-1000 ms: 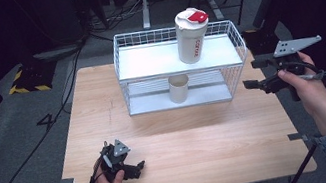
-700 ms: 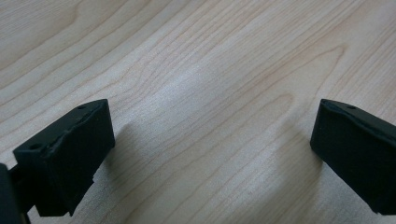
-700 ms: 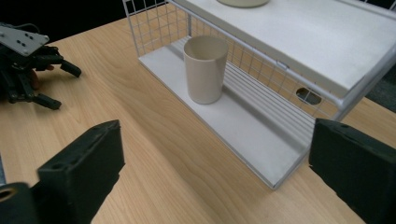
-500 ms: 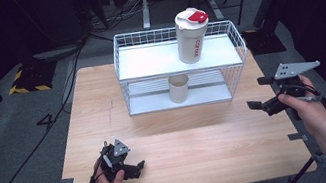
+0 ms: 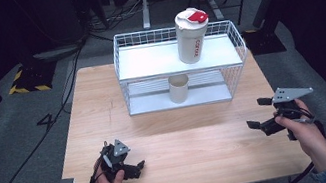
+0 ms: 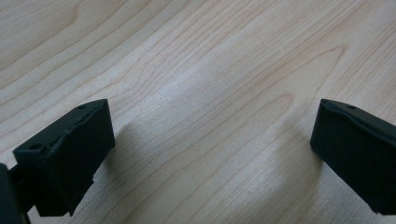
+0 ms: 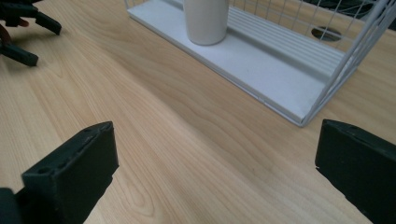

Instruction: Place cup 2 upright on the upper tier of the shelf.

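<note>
My left gripper (image 5: 138, 170) rests low on the wooden table (image 5: 183, 133) near its front left, jaws wide apart with only bare wood between them (image 6: 212, 154). My right gripper (image 5: 255, 114) hovers just over the table's right side, pointing left toward the rack. Its jaws (image 7: 217, 172) have just been opening and stand wide with nothing between them. A white wire rack (image 5: 145, 61) stands at the back. On its top shelf is a white bottle (image 5: 191, 38) with a red flap on its lid. A white cup (image 5: 180, 88) sits on the lower shelf (image 7: 280, 70).
The cup (image 7: 205, 18) stands near the front edge of the rack's lower shelf. Open wood lies between both grippers and the rack. Dark floor, cables and a yellow-black striped block (image 5: 27, 80) surround the table.
My right gripper has come down from beside the rack's upper shelf toward the table's right side and nearer the front edge. The left gripper has stayed put.
</note>
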{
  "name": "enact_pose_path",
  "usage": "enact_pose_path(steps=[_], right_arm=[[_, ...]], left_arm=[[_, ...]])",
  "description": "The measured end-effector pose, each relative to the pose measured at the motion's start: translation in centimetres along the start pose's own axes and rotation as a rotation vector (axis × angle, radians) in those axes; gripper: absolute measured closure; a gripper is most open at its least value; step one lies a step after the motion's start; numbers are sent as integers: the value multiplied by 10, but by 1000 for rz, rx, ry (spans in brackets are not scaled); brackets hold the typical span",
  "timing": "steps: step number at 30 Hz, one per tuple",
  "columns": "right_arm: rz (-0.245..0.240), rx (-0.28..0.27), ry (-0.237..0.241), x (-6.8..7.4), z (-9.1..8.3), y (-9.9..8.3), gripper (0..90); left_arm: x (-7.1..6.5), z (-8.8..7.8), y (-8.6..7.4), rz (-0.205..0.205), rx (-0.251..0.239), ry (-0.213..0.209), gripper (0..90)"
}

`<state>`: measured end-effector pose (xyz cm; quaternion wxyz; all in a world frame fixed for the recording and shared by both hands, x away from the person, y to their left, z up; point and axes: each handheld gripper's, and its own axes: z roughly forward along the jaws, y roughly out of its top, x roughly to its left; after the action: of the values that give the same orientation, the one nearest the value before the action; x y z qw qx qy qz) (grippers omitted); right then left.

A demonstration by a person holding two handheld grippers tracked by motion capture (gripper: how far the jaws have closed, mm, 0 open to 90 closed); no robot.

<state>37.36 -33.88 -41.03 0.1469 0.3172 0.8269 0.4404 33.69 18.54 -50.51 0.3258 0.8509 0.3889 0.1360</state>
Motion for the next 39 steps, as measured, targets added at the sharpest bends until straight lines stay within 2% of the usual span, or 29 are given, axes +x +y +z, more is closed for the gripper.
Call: enact_pose_path(steps=[8,20,28,36,39], right_arm=[[61,21,9,0,15,-32,0],[70,71,-12,8,32,-68,0],[70,109,-33,12,39,-81,0],[23,157,-72,19,45,-85,0],[26,175,-88,20,47,-85,0]], left_arm=[[0,0,0,0,0,0,3],[0,0,0,0,0,0,3],[0,0,0,0,0,0,2],[0,1,0,-7,-3,3,2],[0,1,0,-6,-3,5,2]])
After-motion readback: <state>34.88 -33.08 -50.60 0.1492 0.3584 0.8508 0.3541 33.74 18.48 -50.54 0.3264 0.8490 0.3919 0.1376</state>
